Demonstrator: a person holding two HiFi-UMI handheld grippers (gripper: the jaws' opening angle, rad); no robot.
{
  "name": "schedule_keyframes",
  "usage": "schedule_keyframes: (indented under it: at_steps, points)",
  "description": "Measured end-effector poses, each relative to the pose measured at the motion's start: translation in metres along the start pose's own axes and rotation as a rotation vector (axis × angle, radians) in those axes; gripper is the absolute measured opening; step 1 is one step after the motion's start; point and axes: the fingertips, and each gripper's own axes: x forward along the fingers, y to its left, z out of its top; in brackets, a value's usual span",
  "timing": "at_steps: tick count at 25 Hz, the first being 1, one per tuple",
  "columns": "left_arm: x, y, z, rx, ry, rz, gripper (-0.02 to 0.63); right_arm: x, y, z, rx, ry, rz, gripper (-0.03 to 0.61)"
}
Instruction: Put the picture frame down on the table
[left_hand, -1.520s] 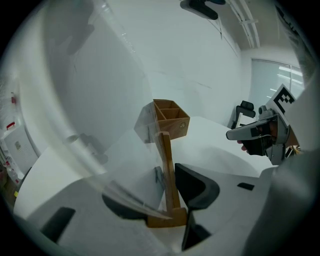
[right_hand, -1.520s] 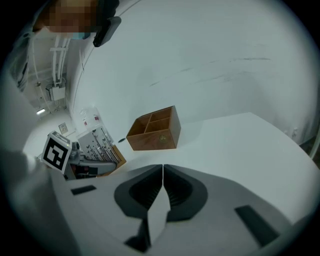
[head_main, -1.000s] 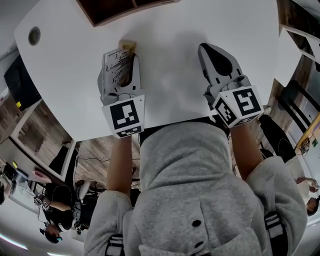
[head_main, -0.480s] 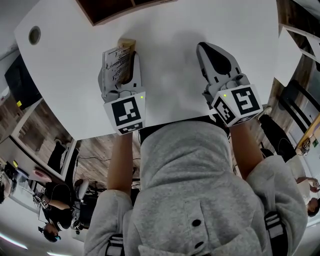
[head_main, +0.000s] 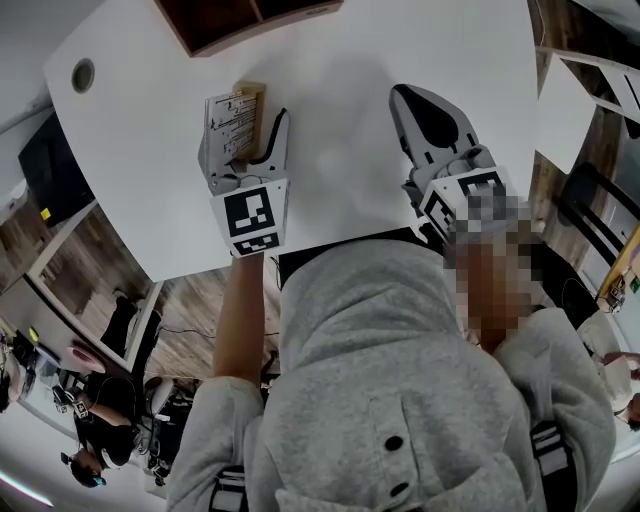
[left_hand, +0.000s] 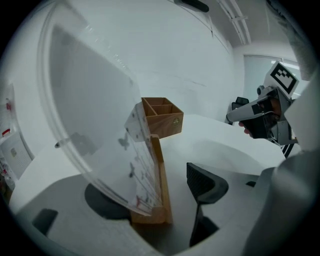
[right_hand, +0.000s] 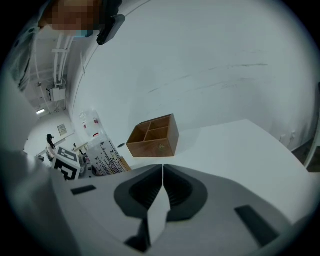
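The picture frame (head_main: 233, 120) is a clear panel with printed lines set in a wooden base, and it stands upright on the white table (head_main: 340, 180). My left gripper (head_main: 245, 135) is open around it. In the left gripper view the frame (left_hand: 145, 170) leans toward the left jaw, and a strip of table shows between its wooden base and the right jaw's pad (left_hand: 202, 182). My right gripper (head_main: 405, 95) is shut and empty, hovering low over the table to the right. Its jaws meet in the right gripper view (right_hand: 162, 167), where the frame (right_hand: 107, 159) shows at the left.
A brown wooden divided box (head_main: 245, 15) sits at the table's far edge, beyond the frame (left_hand: 162, 117) (right_hand: 152, 136). A round cable hole (head_main: 82, 74) is at the table's far left. The table's near edge runs just in front of the person's grey hooded top.
The left jaws have spread a little, leaving a gap beside the frame's wooden base. The frame stays in place. The right gripper has hardly moved.
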Motion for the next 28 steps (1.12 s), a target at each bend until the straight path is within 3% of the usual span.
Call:
schedule_keyframes:
  at_steps: [7,14,25,26,28]
  points:
    - [-0.012,-0.005,-0.007,0.035,-0.014,-0.003,0.337,-0.020,0.005,0.011,-0.040,-0.038,-0.006,0.028]
    - [-0.045,0.006,-0.012,-0.007,0.002,0.074,0.337,-0.055,0.004,0.033,-0.100,-0.113,-0.021,0.028]
    - [-0.118,-0.006,0.011,-0.054,-0.056,0.181,0.333,-0.125,-0.006,0.055,-0.158,-0.193,-0.041,0.028]
    - [-0.127,-0.009,0.016,-0.071,-0.067,0.188,0.316,-0.131,-0.005,0.057,-0.165,-0.202,-0.040,0.028]
    - [-0.146,-0.015,0.030,-0.096,-0.108,0.211,0.179,-0.143,-0.005,0.059,-0.178,-0.219,-0.041,0.028]
